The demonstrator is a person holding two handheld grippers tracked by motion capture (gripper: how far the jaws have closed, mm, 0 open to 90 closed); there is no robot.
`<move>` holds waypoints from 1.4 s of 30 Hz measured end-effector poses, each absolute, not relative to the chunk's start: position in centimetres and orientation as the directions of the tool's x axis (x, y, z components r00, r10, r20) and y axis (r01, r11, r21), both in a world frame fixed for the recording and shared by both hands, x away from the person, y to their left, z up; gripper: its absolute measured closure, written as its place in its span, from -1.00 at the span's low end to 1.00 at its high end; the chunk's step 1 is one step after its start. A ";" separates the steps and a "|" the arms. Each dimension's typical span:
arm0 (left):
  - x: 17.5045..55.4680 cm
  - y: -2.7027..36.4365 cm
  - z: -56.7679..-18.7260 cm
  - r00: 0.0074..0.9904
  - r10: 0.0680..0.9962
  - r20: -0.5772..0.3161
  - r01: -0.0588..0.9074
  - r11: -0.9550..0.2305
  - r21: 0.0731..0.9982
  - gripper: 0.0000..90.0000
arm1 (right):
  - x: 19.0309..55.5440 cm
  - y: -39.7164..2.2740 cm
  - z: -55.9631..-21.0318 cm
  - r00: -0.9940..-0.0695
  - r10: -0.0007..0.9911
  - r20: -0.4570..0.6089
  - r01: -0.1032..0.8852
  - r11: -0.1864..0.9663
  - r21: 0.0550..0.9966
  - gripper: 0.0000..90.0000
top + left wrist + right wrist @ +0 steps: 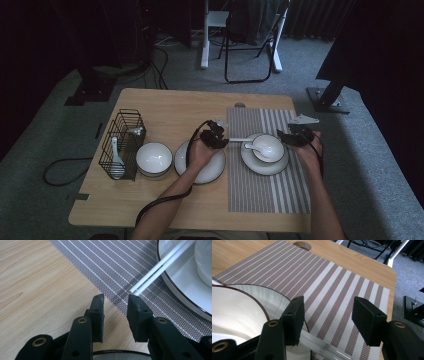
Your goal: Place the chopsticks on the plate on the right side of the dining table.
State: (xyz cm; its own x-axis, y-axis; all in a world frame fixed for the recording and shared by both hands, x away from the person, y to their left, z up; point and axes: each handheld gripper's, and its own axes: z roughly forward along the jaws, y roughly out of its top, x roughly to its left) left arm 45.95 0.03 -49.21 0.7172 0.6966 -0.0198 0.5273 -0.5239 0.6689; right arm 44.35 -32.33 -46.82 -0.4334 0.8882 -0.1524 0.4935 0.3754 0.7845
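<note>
setting: white bowl [268,146] with spoon sitting on striped woven placemat [260,195] | white chopsticks [160,266] lying across plate rim, placing unfinished | left gripper [115,305] gaping empty beside them | right gripper [327,312] hovering agape, empty

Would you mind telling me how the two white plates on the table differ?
The left plate lies on bare wood and carries no dish, with the left gripper above its far edge. The right plate lies on the striped placemat and holds a bowl with a spoon. Both are round and white with a dark rim.
</note>
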 end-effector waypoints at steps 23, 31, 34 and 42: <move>45.7 0.8 -48.5 0.715 0.699 -0.034 0.521 -0.500 0.692 0.43 | 42.4 -31.1 -45.9 -0.473 0.867 -0.158 0.430 0.383 0.817 -0.06; 45.3 0.8 -47.9 0.722 0.691 -0.040 0.509 -0.491 0.707 0.41 | 39.5 -29.8 -45.4 -0.519 0.840 -0.159 0.357 0.382 0.852 -0.07; 45.2 0.9 -47.7 0.723 0.690 -0.037 0.505 -0.490 0.711 0.41 | 38.8 -29.4 -45.2 -0.532 0.832 -0.159 0.340 0.381 0.860 -0.06; 45.0 1.2 -47.4 0.722 0.691 -0.044 0.502 -0.478 0.721 0.41 | 36.1 -27.7 -44.9 -0.580 0.795 -0.175 0.293 0.405 0.866 -0.08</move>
State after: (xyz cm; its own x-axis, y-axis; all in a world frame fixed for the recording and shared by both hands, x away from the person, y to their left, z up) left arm 44.98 1.15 -47.44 0.7215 0.6910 -0.0437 0.5018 -0.4784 0.7206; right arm 36.09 -27.72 -44.86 -0.5804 0.7952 -0.1754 0.2930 0.4049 0.8661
